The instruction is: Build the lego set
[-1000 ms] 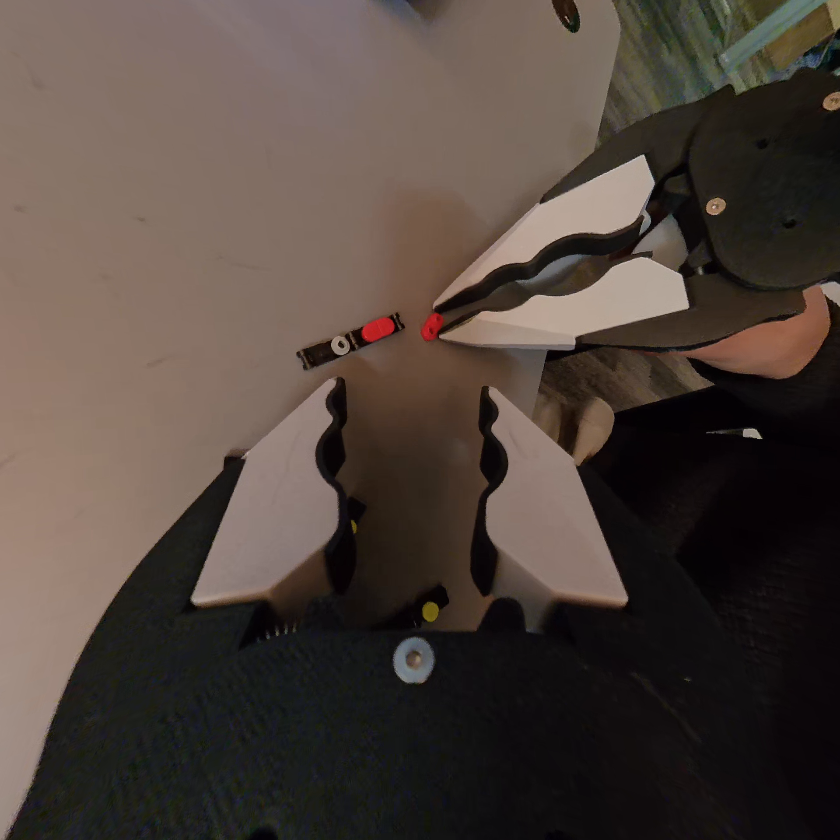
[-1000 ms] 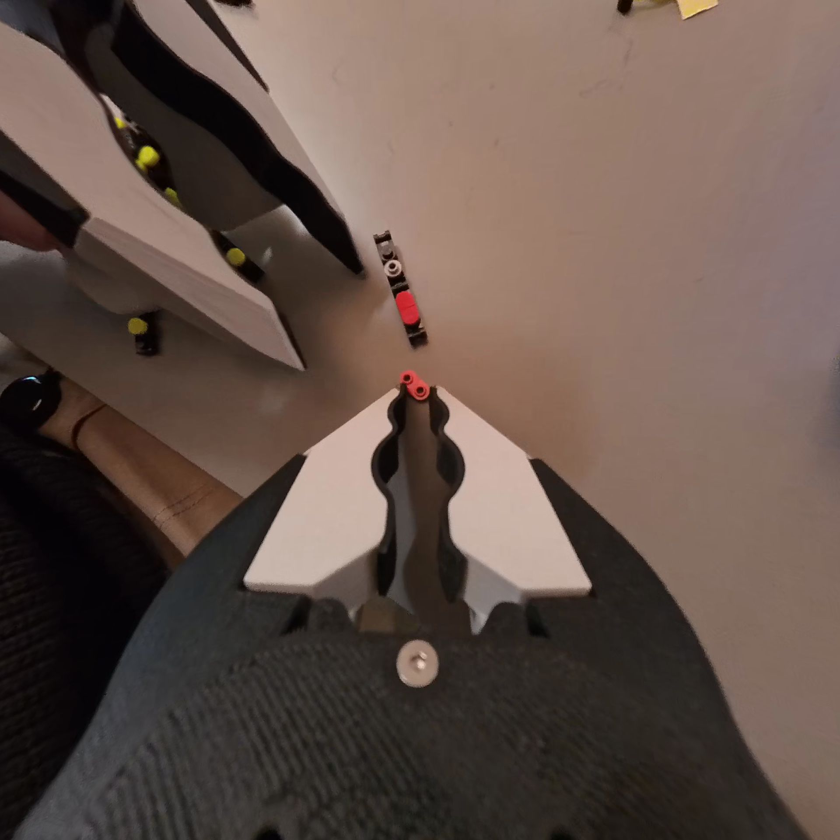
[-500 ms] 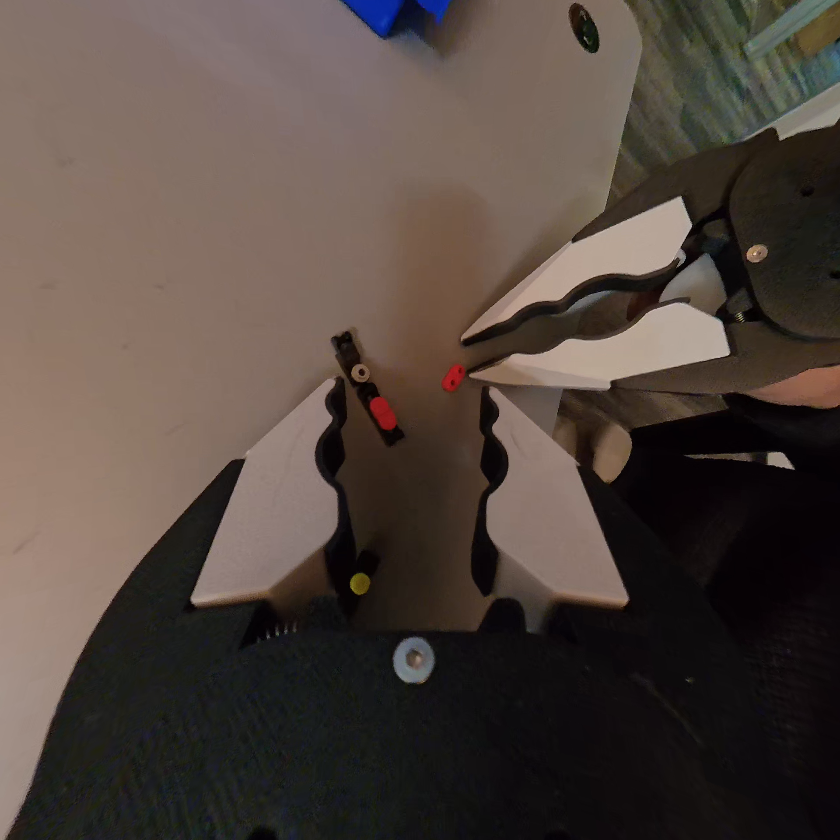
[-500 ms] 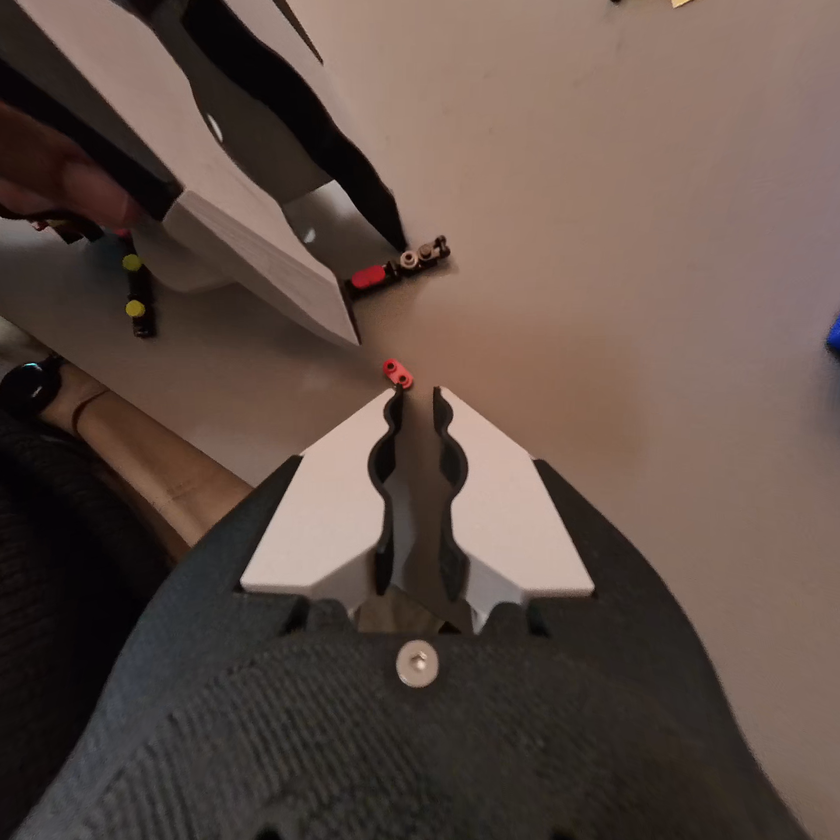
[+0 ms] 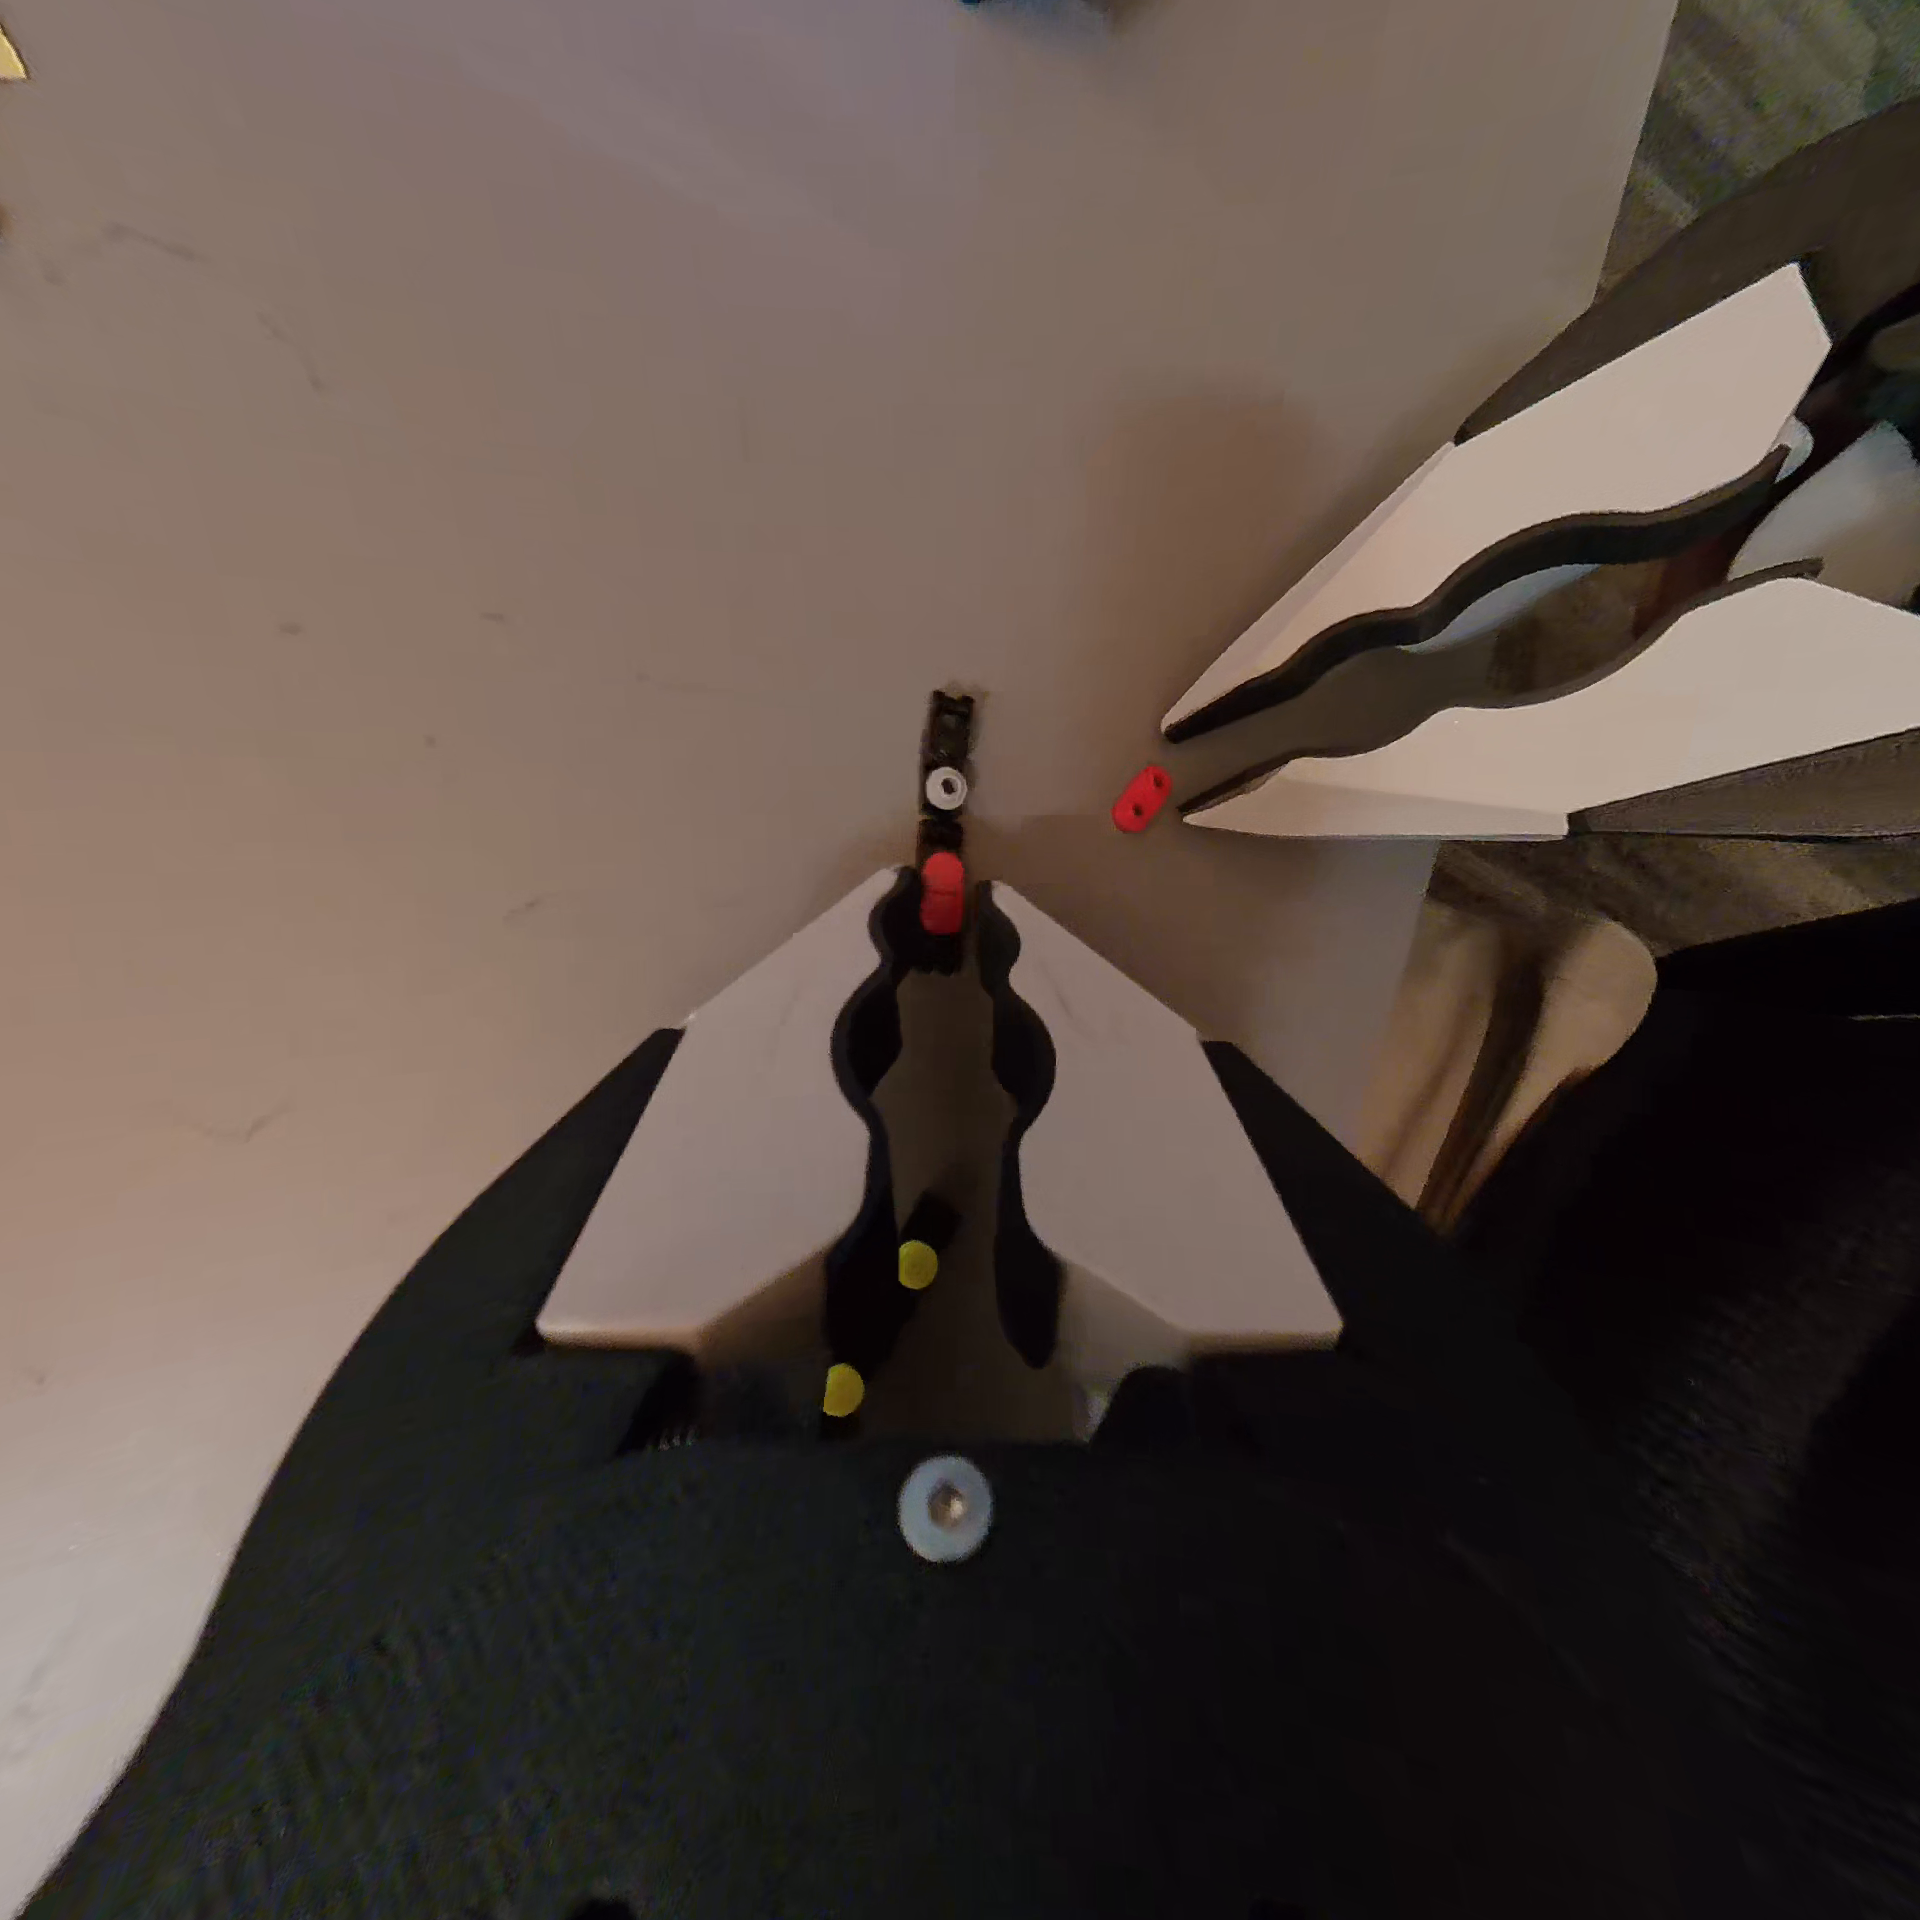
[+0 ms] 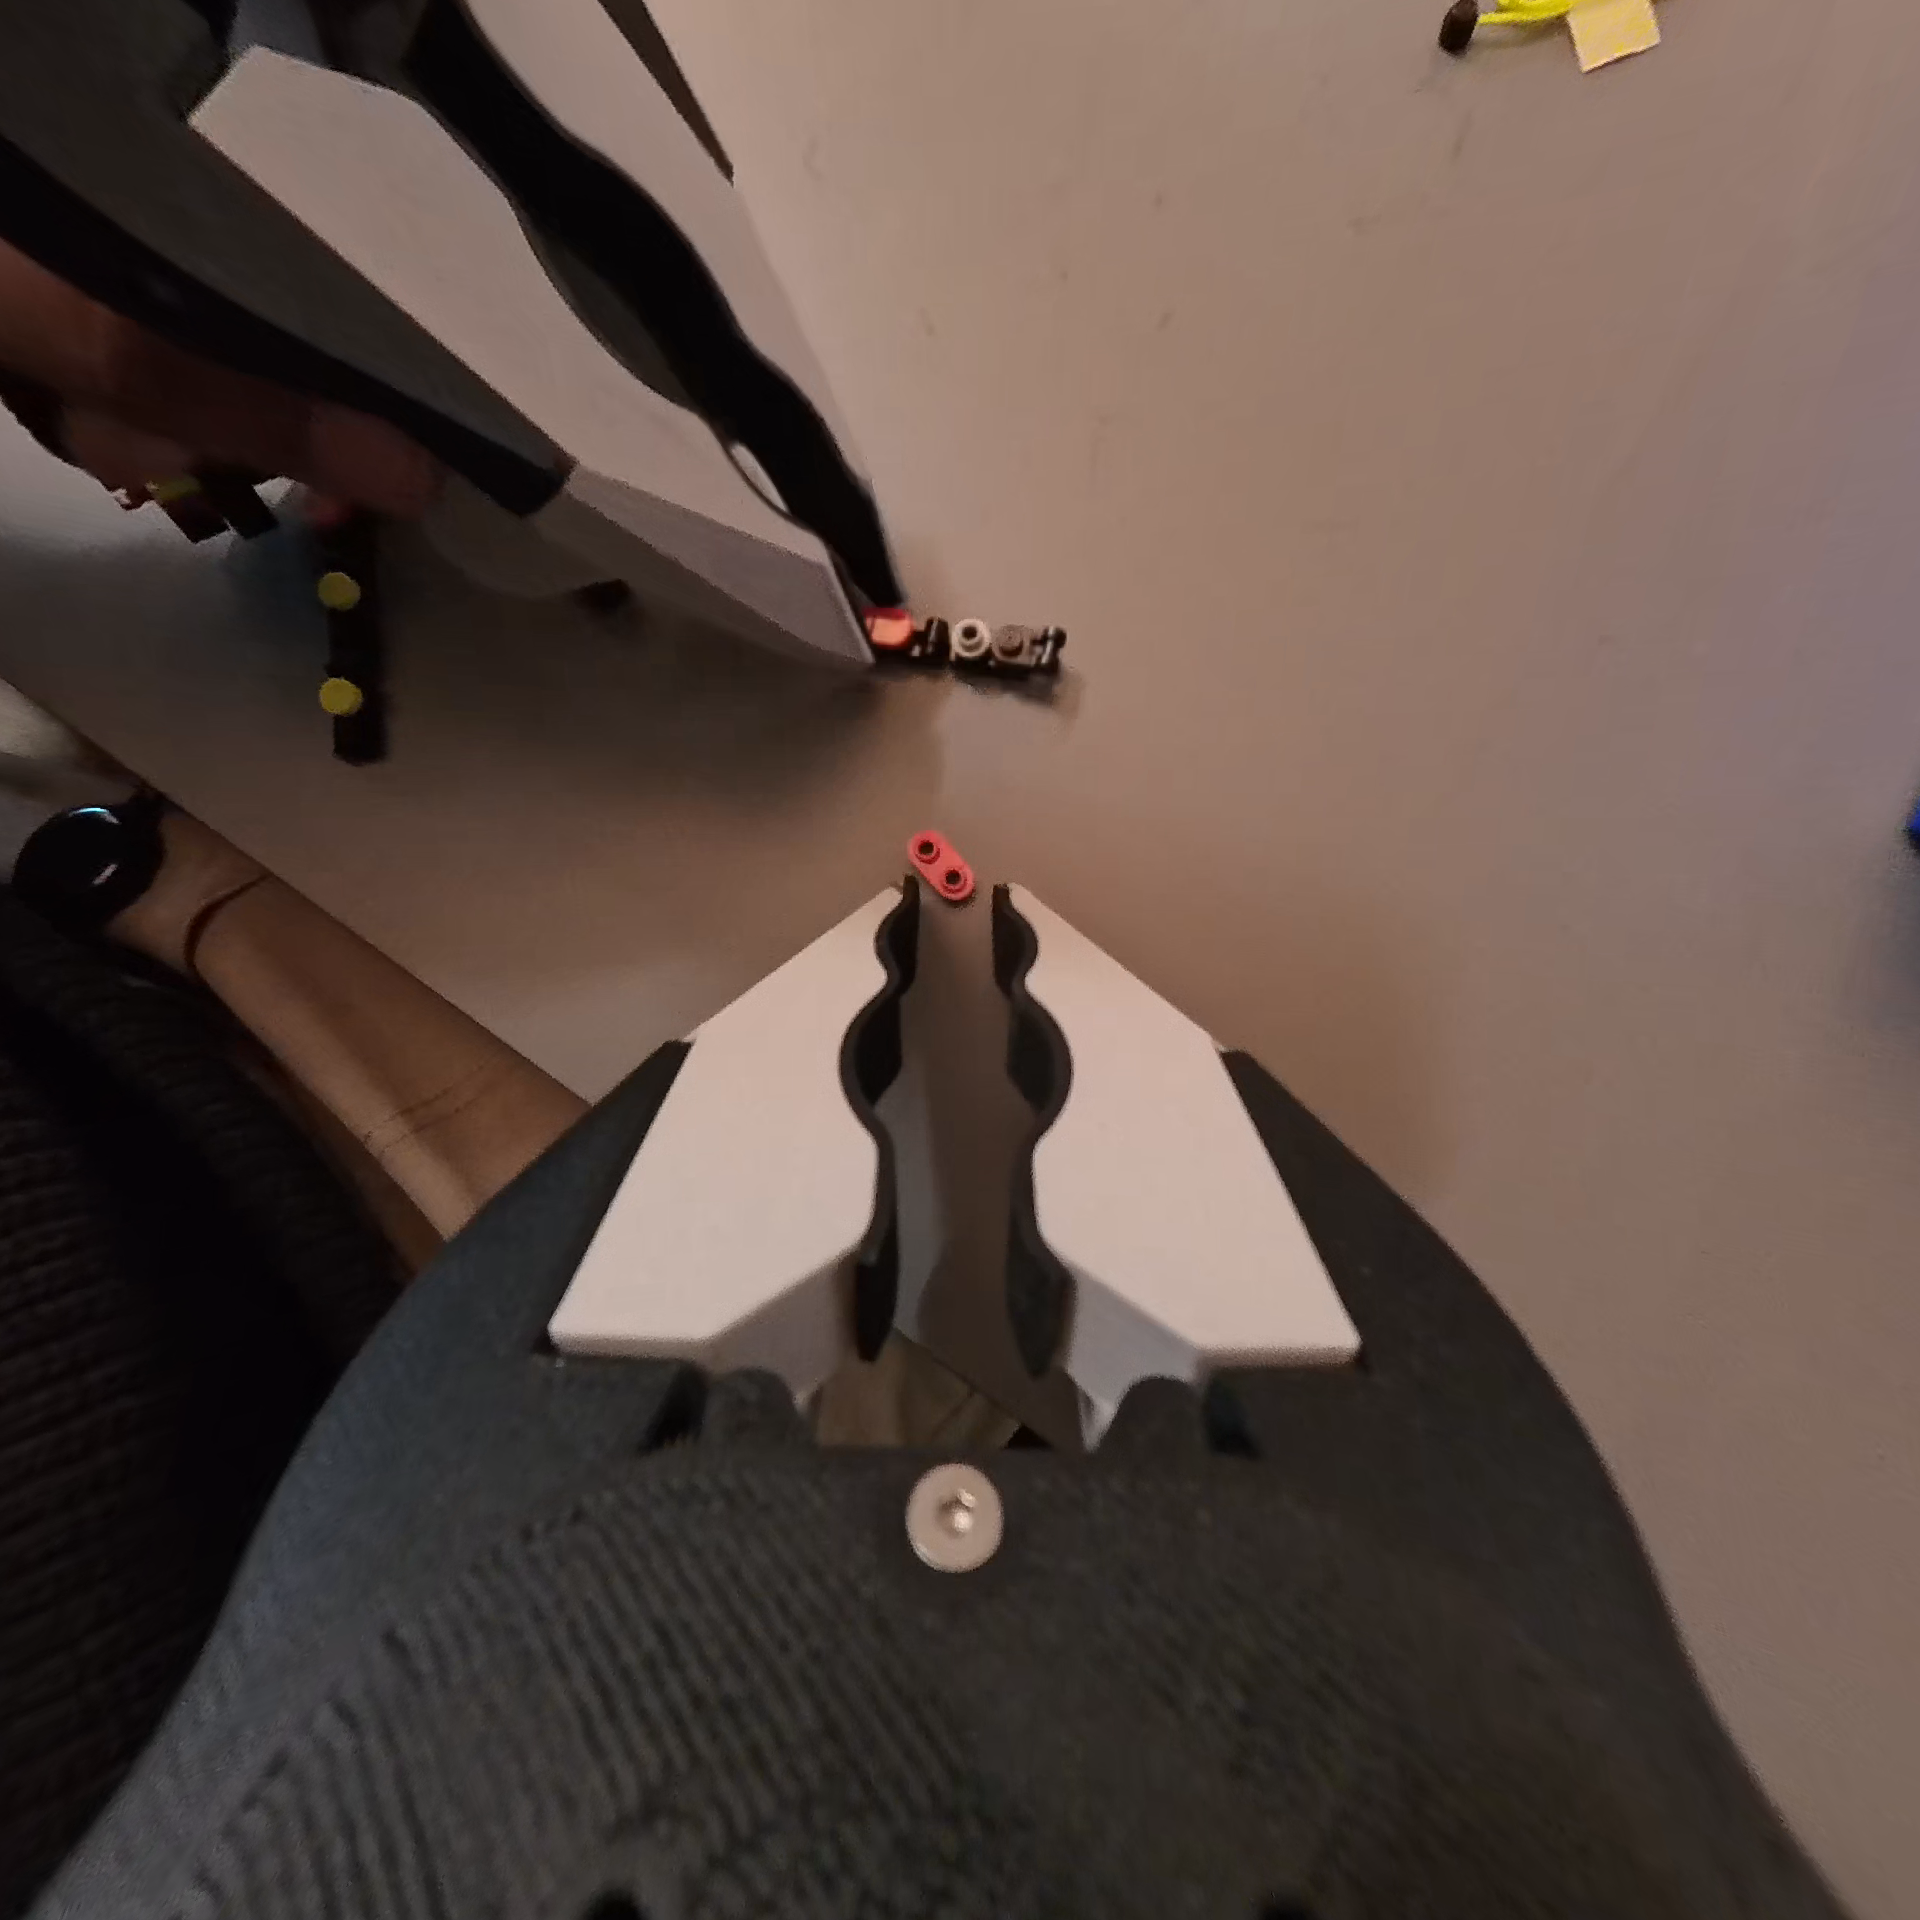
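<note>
A black lego beam [image 5: 948, 748] with a white ring and a red stud lies on the grey table [image 5: 416, 520]. My left gripper [image 5: 940, 899] is shut on the beam's near end, at the red stud. In the right wrist view the left gripper [image 6: 883, 623] pinches the same beam [image 6: 987, 644]. A small red two-hole piece [image 6: 940, 864] lies loose on the table just ahead of my right gripper [image 6: 954, 896], whose jaws stand slightly apart and empty. The left wrist view also shows the red piece [image 5: 1141, 800] at the right gripper's [image 5: 1176, 777] tips.
A second black beam with yellow pins [image 6: 353, 665] lies near the table's front edge; it shows under my left gripper [image 5: 883, 1309]. A yellow tag [image 6: 1600, 26] lies far back, a blue thing [image 6: 1912, 831] at the right edge. A person's wrist with a watch [image 6: 88, 852] is at the left. Some 5 cm of space lies between my two pairs of fingers. The yellow tag [image 6: 1600, 26] is about equally far from each gripper, around 20 cm.
My right gripper let go of the red two-hole piece, which now lies on the table. My left gripper moved in over the black beam and closed on its red-stud end.
</note>
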